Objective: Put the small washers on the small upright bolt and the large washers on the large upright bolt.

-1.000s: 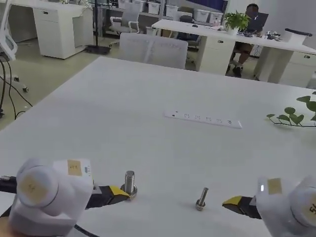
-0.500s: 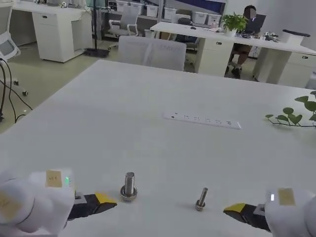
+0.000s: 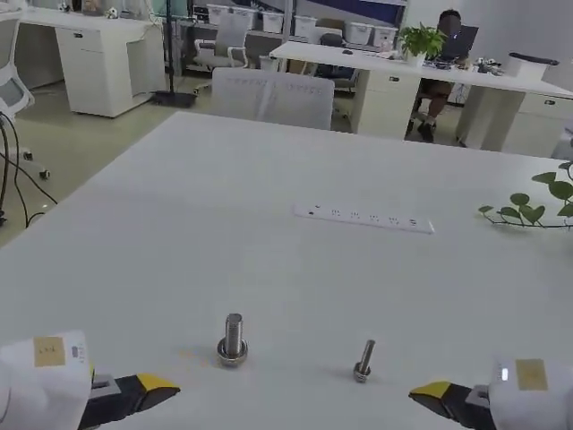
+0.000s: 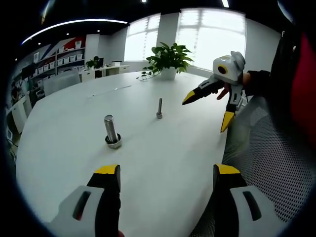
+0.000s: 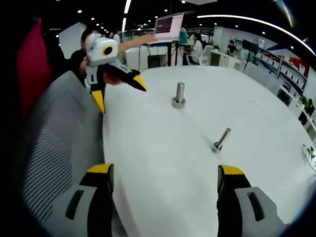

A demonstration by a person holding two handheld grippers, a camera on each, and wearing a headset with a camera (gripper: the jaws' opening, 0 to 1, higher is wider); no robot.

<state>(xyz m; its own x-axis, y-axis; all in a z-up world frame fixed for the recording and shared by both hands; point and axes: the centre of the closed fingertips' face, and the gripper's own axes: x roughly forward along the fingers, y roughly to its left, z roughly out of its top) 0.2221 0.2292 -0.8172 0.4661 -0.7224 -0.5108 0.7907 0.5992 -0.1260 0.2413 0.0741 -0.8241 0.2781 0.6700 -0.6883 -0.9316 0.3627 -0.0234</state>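
The large bolt (image 3: 233, 339) and the small bolt (image 3: 363, 360) stand near the table's (image 3: 269, 179) near edge. The left gripper (image 4: 166, 171) and the right gripper (image 5: 165, 171) both have their jaws spread apart.

The head view is evenly and softly lit. The white tabletop (image 3: 269, 224) is rendered bright, and only a faint shadow is cast beneath the large bolt (image 3: 233, 339). In the left gripper view the windows (image 4: 212, 34) are blown out to white. In the right gripper view the ceiling lights (image 5: 127, 6) are seen as glare against a dim room. Straight lines are bent strongly towards the edges of both gripper views.
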